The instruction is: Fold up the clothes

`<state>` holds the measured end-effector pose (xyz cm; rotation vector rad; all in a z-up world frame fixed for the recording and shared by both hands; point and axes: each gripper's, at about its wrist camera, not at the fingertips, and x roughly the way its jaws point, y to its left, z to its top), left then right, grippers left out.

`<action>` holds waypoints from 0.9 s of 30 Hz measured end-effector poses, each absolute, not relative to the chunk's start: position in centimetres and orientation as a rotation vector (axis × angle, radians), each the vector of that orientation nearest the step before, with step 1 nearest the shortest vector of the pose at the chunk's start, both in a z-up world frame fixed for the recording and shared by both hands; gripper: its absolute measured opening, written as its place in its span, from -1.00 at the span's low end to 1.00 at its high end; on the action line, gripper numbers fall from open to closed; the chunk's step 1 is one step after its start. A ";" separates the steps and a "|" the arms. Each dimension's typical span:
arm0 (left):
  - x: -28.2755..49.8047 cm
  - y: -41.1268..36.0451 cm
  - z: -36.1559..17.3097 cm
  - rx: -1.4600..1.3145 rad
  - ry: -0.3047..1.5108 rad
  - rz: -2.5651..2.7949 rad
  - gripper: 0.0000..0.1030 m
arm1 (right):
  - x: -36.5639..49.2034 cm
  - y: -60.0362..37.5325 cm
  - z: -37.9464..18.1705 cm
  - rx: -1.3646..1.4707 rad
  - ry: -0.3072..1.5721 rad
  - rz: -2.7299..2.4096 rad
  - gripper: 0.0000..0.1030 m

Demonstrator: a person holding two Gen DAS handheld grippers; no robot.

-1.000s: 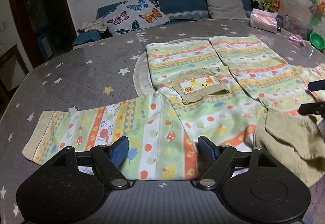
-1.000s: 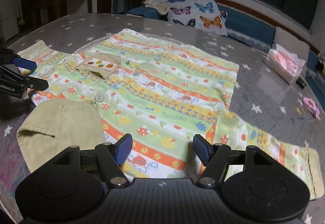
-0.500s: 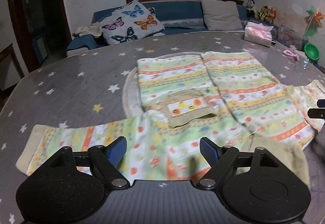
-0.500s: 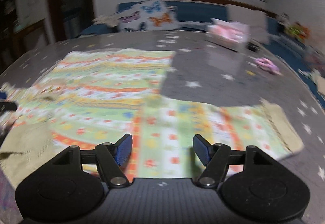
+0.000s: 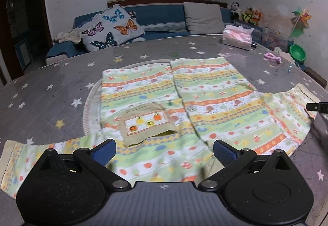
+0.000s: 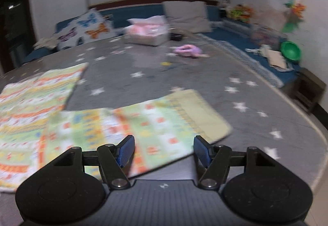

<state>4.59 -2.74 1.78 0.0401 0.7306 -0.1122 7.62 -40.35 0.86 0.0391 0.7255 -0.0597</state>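
Observation:
A child's striped green, yellow and orange jacket (image 5: 205, 98) lies flat on the grey star-patterned table (image 5: 61, 82), front up, with a tan chest pocket (image 5: 146, 123). Its left sleeve (image 5: 51, 152) reaches toward the left edge. My left gripper (image 5: 164, 150) is open and empty above the jacket's near edge. In the right wrist view the other sleeve (image 6: 155, 123) with its tan cuff (image 6: 203, 115) lies spread out. My right gripper (image 6: 164, 150) is open and empty over that sleeve. The right gripper's tip shows at the right edge of the left wrist view (image 5: 317, 107).
A pink tissue box (image 5: 236, 38) and a pink hair tie (image 5: 272, 57) lie at the table's far right. A blue sofa with a butterfly cushion (image 5: 111, 27) stands behind the table. A green bowl (image 6: 290, 50) sits on the right bench.
Both grippers have pulled back and up, still open. The right gripper swung right, from the jacket body to the right sleeve. The tan collar has dropped out of view.

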 end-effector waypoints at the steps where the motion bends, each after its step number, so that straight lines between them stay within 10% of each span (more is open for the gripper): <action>1: 4.7 -2.9 1.8 0.041 0.730 -0.117 1.00 | 7.7 -40.9 0.9 0.048 0.723 -0.082 0.21; 15: 5.4 -5.4 1.3 0.065 0.748 -0.170 1.00 | 8.8 -43.8 0.1 0.107 0.712 -0.202 -0.10; 22: 5.6 -6.3 1.0 0.078 0.759 -0.189 1.00 | 8.7 -43.6 0.2 0.144 0.696 -0.198 -0.81; 27: 5.9 -7.1 0.7 0.091 0.765 -0.203 1.00 | 8.0 -43.3 1.8 0.188 0.671 -0.154 -0.86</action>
